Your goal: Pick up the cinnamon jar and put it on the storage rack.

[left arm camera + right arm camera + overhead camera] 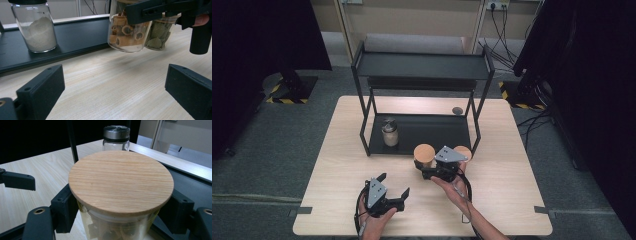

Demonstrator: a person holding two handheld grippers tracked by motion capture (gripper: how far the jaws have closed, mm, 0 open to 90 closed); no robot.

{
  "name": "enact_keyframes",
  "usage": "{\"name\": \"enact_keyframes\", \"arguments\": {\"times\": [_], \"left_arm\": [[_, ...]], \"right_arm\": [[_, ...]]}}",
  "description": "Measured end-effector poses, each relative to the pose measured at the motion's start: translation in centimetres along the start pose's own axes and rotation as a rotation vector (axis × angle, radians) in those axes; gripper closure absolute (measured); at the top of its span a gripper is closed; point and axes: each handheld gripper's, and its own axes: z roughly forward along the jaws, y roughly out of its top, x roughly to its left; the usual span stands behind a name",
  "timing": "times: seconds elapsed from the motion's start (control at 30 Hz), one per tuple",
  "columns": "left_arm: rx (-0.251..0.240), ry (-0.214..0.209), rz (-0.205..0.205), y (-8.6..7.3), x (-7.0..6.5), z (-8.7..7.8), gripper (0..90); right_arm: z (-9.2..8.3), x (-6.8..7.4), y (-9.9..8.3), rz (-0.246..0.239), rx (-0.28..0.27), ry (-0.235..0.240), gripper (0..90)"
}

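Observation:
A glass jar of brown rolled sticks (126, 35) with a round wooden lid (121, 180) is clamped between the jaws of my right gripper (428, 169). It hangs slightly tilted just above the tabletop, in front of the black rack (422, 65). A second wooden-lidded jar (463, 151) holding green leaves (156, 37) stands right behind it. A metal-capped jar of white powder (37, 27) sits on the rack's lower shelf (432, 131). My left gripper (393, 186) rests low near the table's front edge, open, with nothing between its jaws.
The two-tier rack stands at the back middle of the wooden table (342, 165); its top shelf is bare. A small dark round spot (457, 110) lies on the table behind the rack's right leg. Dark curtains and floor cables surround the table.

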Motion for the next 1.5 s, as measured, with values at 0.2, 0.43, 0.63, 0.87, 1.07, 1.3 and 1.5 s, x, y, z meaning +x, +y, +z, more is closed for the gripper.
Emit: {"name": "enact_keyframes", "arguments": {"times": [0.2,0.43,0.63,0.87,1.07,1.3,1.5], "left_arm": [[0.000,0.000,0.000,0.0,0.0,0.0,2.2],[0.000,0.000,0.000,0.0,0.0,0.0,2.2],[0.000,0.000,-0.002,0.0,0.0,0.0,2.2],[-0.001,0.000,-0.001,0.0,0.0,0.0,2.2],[-0.001,0.000,-0.001,0.0,0.0,0.0,2.2],[-0.001,-0.001,-0.003,0.0,0.1,0.0,2.2],[-0.004,-0.001,-0.004,-0.1,0.0,0.0,2.2]], "right_arm": [[0.2,-0.1,0.1,0.004,0.000,-0.002,25.9],[0.6,-0.2,0.3,0.004,0.000,-0.009,25.8],[1.2,-0.1,0.5,0.002,0.005,-0.014,25.9],[1.8,-0.1,1.0,0.005,0.000,-0.027,25.9],[2.5,-0.1,1.6,0.007,0.004,-0.041,25.9],[3.4,0.1,2.3,0.006,0.008,-0.066,25.9],[4.2,0.1,2.8,0.011,0.015,-0.088,25.9]]}}
